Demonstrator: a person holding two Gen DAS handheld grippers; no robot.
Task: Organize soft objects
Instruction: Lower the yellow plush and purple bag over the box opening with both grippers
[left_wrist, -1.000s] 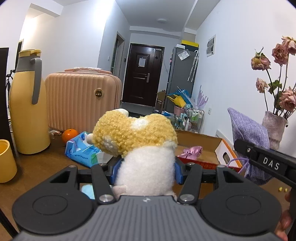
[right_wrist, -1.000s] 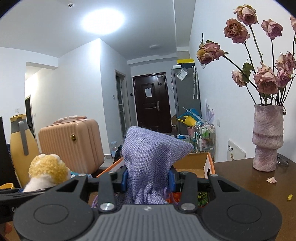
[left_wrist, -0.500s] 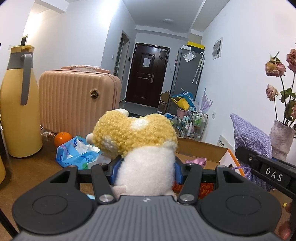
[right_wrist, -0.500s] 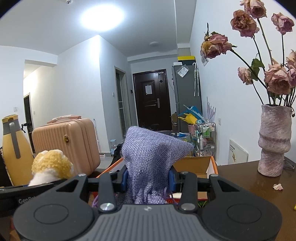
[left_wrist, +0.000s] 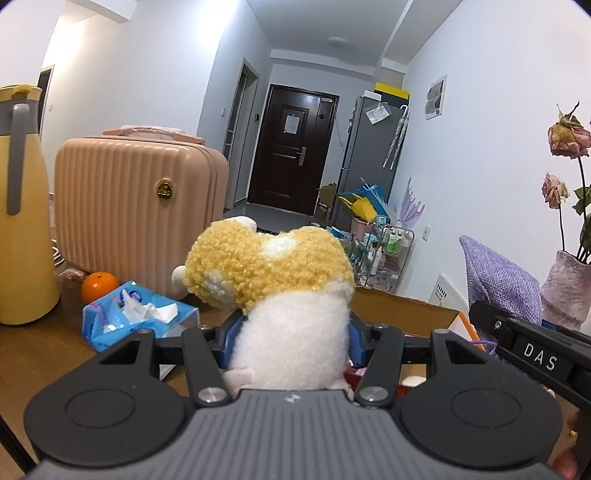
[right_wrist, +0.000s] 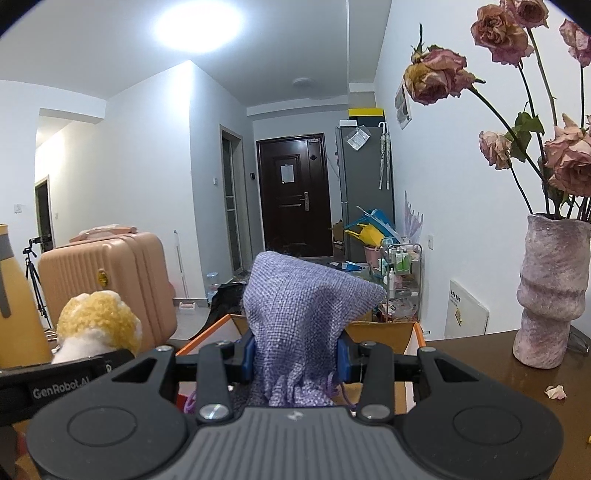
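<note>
You are carrying both loads sideways: since a second ago the yellow jug (left_wrist: 22, 206) has been sliding toward the left edge of the left view, and the vase (right_wrist: 552, 291) has been drifting right in the right view. Your left gripper (left_wrist: 291, 332) is keeping its fingers clamped on the plush toy (left_wrist: 280, 291), held above the worktop (left_wrist: 44, 350) near the cardboard box (left_wrist: 406, 308). Your right gripper (right_wrist: 295, 354) is still pinching the purple fabric pouch (right_wrist: 303, 306) over the same box, grip unchanged.
</note>
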